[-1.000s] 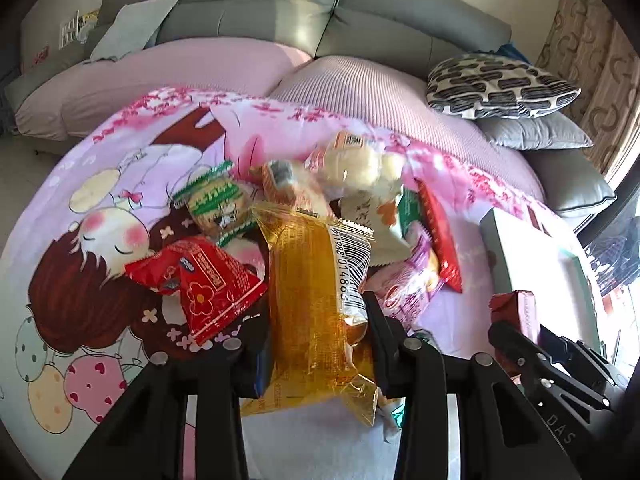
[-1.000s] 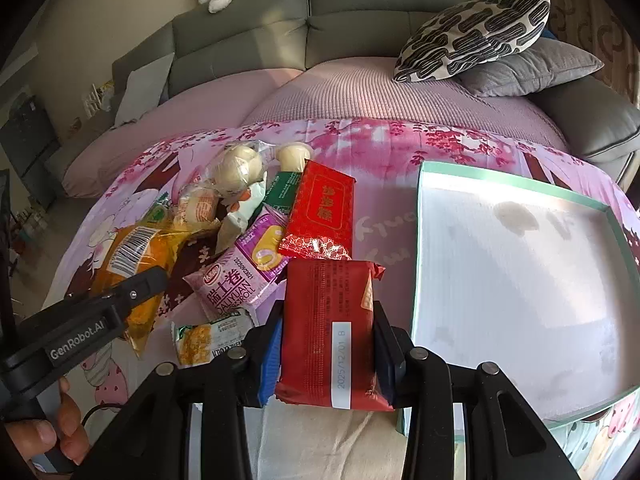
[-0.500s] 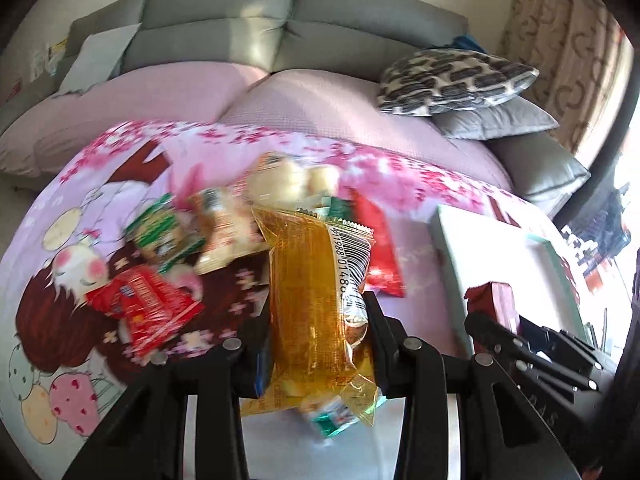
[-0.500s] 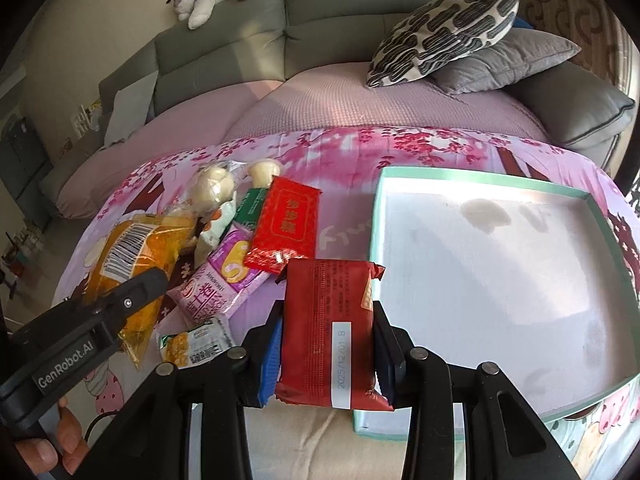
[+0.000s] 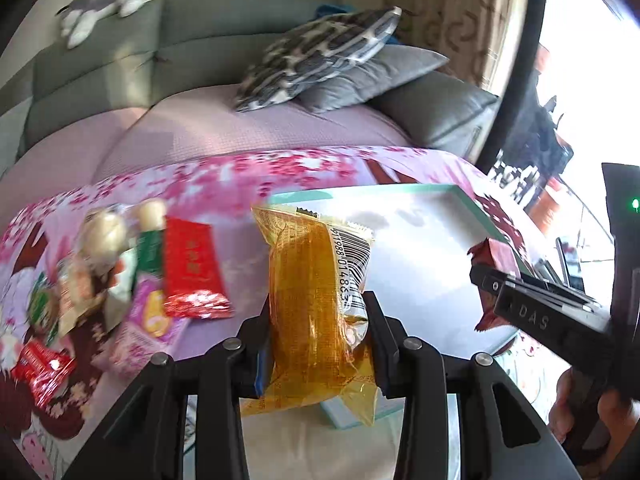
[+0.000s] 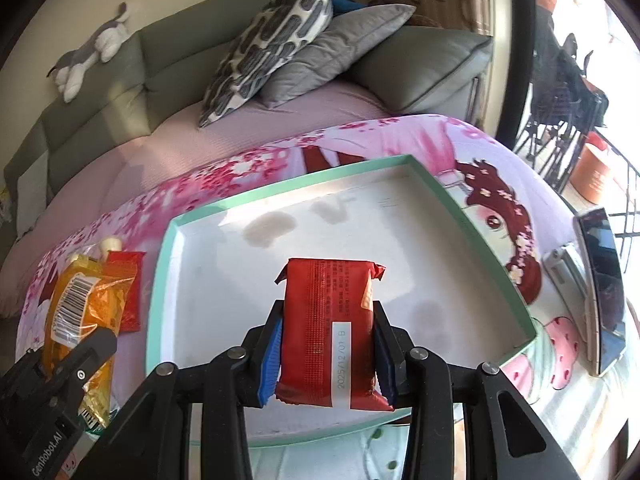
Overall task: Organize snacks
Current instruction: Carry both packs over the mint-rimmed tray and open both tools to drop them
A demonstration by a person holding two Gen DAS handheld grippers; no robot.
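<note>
Red snack packet (image 6: 328, 328) clamped in right tongs (image 6: 326, 344), orange packet (image 5: 316, 320) clamped in left tongs (image 5: 318, 344), above mint-rimmed tray (image 6: 160, 280).

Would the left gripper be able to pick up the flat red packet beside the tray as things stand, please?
Probably not yet: the left gripper has its jaws shut on the yellow snack bag. The flat red packet lies uncovered on the blanket left of the tray.
</note>
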